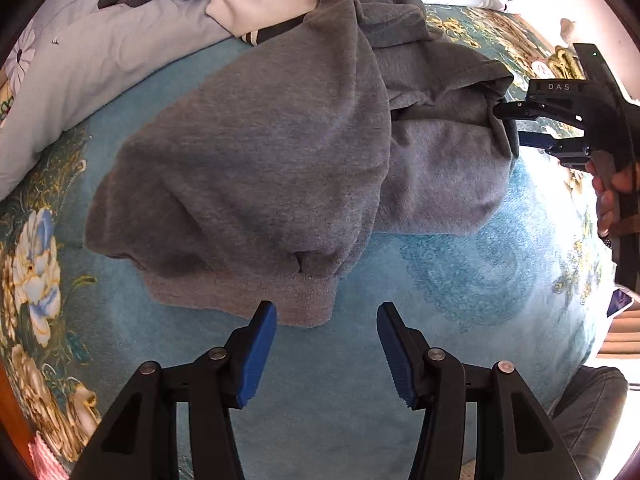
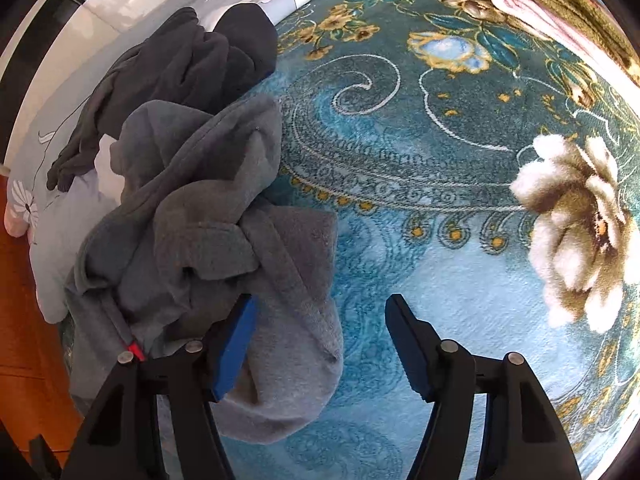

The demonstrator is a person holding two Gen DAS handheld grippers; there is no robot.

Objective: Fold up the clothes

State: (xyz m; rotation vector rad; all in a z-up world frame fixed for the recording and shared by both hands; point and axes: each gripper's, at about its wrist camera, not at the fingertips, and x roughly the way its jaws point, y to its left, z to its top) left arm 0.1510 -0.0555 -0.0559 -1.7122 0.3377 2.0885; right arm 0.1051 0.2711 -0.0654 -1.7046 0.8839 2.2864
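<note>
the left gripper (image 1: 326,344) hung wide, empty, just off the grey sweatshirt's (image 1: 256,160) hem on the teal blanket's (image 1: 460,280) middle. the right gripper (image 2: 320,344) stood wide over bunched cloth; closing there risked catching several layers, dragging everything crooked.

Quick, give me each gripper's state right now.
Left gripper: open, holding nothing, just short of the grey sweatshirt.
Right gripper: open, fingers either side of a sweatshirt edge, not clamped.
</note>
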